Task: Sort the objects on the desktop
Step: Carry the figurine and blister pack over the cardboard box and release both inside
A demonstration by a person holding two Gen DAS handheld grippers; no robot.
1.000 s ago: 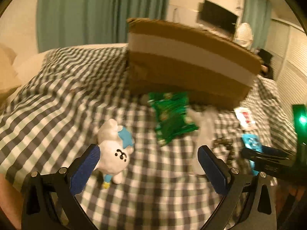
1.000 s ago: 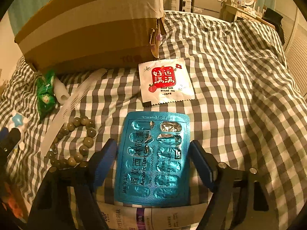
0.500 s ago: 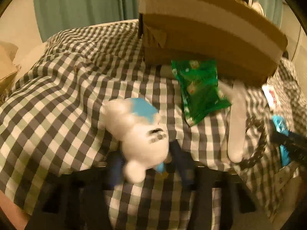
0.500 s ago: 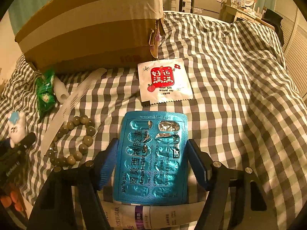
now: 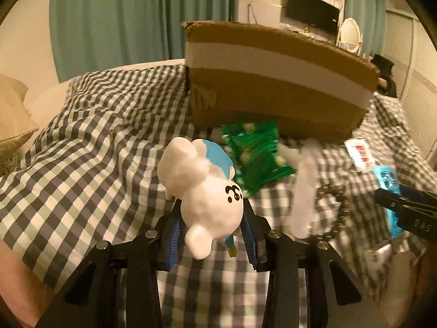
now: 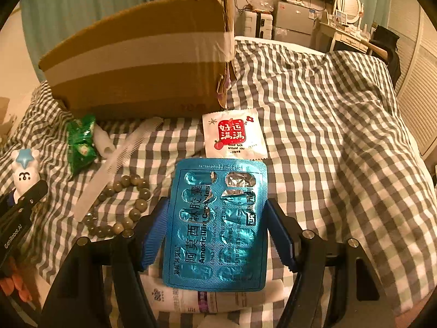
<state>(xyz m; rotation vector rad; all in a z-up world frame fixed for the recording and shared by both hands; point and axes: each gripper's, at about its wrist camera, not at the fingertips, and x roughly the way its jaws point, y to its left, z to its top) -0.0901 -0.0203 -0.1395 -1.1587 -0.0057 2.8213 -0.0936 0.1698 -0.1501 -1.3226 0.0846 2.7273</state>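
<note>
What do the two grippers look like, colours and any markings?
Both are matte black frames with silver screw heads and blue ribbed pads. The left gripper carries white lettering on its side, seen in the right wrist view. The right gripper shows white letters in the left wrist view.

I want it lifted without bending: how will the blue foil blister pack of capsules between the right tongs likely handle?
The blue foil blister pack looks thin and flat, so it is probably light and may flex or buckle if squeezed edge-on. Several pockets are already torn open, so the foil likely creases easily. Its glossy surface may slip against the right tongs.
</note>
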